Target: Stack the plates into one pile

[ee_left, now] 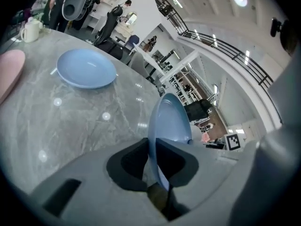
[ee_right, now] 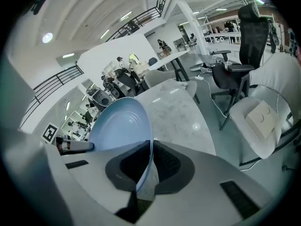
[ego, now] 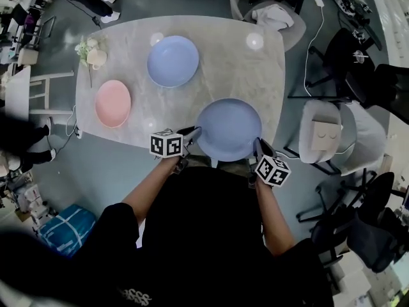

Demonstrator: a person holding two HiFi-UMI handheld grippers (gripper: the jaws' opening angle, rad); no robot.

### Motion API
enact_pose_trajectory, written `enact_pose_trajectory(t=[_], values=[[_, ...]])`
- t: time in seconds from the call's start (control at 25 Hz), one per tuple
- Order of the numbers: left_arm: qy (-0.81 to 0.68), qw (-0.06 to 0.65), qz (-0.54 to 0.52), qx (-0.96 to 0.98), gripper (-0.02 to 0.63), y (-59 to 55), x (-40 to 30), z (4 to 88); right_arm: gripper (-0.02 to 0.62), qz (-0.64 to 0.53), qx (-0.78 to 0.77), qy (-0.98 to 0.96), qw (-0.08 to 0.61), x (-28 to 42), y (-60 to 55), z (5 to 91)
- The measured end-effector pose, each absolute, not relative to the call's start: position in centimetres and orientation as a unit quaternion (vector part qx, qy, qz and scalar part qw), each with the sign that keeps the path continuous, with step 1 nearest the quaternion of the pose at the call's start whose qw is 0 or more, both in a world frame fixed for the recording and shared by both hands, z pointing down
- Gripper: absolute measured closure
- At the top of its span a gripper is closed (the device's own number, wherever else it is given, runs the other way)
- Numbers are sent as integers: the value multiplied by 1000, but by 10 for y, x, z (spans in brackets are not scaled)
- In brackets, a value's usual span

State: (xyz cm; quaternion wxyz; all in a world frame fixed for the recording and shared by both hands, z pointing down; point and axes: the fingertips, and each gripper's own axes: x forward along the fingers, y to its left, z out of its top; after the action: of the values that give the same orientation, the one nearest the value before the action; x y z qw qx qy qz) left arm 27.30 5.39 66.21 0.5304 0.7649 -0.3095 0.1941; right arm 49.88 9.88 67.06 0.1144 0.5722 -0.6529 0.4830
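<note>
You're in a black short-sleeved top (ego: pixel 217 235), and there's a bit of pale lettering (ego: pixel 135 296) on the dark cloth that's too small to read. Your left tongs (ego: pixel 192 133) carry a white cube (ego: pixel 166 144) printed with black square markers, and your right tongs (ego: pixel 259 144) wear a matching cube (ego: pixel 273 170). Up close, both tongs show a smooth, pale grey moulded shell (ee_left: pixel 94 192) with a rounded black recess at the jaws, and you can see ribbed dark pads (ee_right: pixel 166 163) on the right one.
</note>
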Motion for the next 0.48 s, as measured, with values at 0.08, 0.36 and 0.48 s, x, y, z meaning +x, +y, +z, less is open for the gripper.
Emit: enact_pose_trajectory(t=[0.08, 0.36, 0.48], values=[[-316, 529, 196, 763, 552, 67, 263, 661, 569, 481, 576, -651, 115, 491, 110, 666], [-302, 572, 178, 741, 554, 131, 224, 647, 571, 504, 581, -624, 138, 453, 170, 658], [-305, 572, 167, 743, 554, 149, 206, 644, 571, 493, 581, -632, 141, 436, 183, 651]])
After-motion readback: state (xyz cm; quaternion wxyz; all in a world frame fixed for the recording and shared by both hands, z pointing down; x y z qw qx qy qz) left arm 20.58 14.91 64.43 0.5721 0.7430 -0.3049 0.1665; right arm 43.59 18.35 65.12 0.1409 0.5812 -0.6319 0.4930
